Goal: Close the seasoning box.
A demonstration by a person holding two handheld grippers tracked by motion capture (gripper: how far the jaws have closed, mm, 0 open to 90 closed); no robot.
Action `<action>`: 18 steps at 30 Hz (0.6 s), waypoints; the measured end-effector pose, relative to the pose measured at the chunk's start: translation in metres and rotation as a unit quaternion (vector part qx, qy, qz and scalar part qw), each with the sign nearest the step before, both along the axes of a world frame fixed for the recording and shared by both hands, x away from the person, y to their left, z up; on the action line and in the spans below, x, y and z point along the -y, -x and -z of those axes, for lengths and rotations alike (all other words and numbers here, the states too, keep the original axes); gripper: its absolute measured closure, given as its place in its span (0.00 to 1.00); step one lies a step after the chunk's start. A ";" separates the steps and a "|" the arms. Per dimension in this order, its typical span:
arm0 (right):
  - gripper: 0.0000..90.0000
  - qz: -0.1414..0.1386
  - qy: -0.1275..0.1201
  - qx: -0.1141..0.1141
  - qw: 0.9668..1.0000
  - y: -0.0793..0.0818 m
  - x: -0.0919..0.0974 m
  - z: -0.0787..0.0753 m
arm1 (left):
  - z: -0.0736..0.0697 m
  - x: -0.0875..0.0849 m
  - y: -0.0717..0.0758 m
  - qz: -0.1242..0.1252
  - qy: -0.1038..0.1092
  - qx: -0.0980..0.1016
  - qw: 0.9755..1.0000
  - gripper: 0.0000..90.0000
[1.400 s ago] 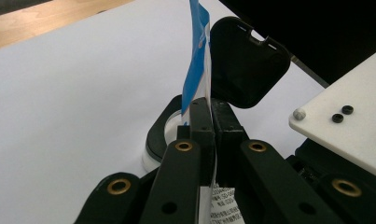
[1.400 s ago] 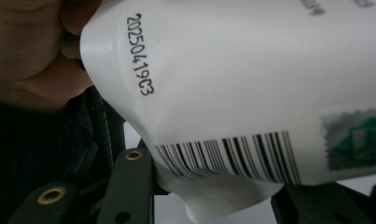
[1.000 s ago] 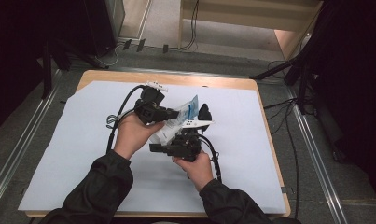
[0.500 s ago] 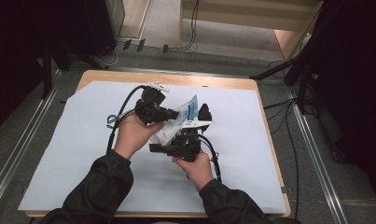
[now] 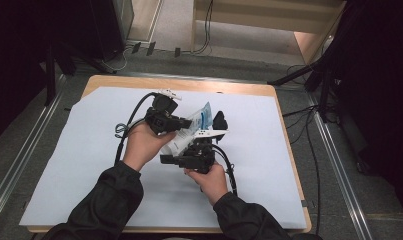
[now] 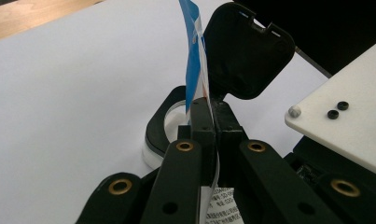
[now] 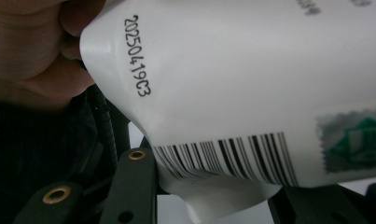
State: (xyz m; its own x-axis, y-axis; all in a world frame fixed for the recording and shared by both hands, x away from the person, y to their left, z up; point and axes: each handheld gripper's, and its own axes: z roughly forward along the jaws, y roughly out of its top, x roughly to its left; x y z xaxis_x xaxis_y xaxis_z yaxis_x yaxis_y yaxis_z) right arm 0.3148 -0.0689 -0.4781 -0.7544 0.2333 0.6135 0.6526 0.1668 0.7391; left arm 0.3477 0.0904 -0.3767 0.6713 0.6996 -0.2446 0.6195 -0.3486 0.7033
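Gripping from below, the right gripper sits nearest the person, its jaws part-way apart and closed on the lower, bulging end of a white plastic pouch (its own view shows a barcode, a printed date code and a green stamp on the film). Just beyond it, the left gripper has its jaws pressed fully together on the pouch's flat blue-and-white top edge, so the pouch hangs between the two grippers above the white sheet covering the wooden table. Farther off, just past the pouch, a small black container rests on the sheet with its hinged lid raised and a clear rim showing beneath.
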 end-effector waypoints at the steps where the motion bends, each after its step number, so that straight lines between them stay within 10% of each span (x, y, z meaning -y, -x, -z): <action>1: 0.72 -0.001 0.000 0.002 1.000 0.000 0.000 0.000 | -0.001 -0.001 0.001 -0.001 0.002 -0.003 1.000 1.00; 18: 0.72 -0.005 0.002 0.006 1.000 -0.003 -0.002 -0.001 | -0.001 -0.004 0.000 -0.013 0.010 0.002 1.000 1.00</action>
State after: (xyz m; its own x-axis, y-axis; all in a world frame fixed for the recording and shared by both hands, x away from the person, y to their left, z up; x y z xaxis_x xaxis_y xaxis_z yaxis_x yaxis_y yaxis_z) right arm 0.3173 -0.0669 -0.4767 -0.7641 0.2280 0.6035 0.6420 0.1765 0.7461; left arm 0.3479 0.0947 -0.3761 0.6544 0.7112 -0.2567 0.6258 -0.3189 0.7118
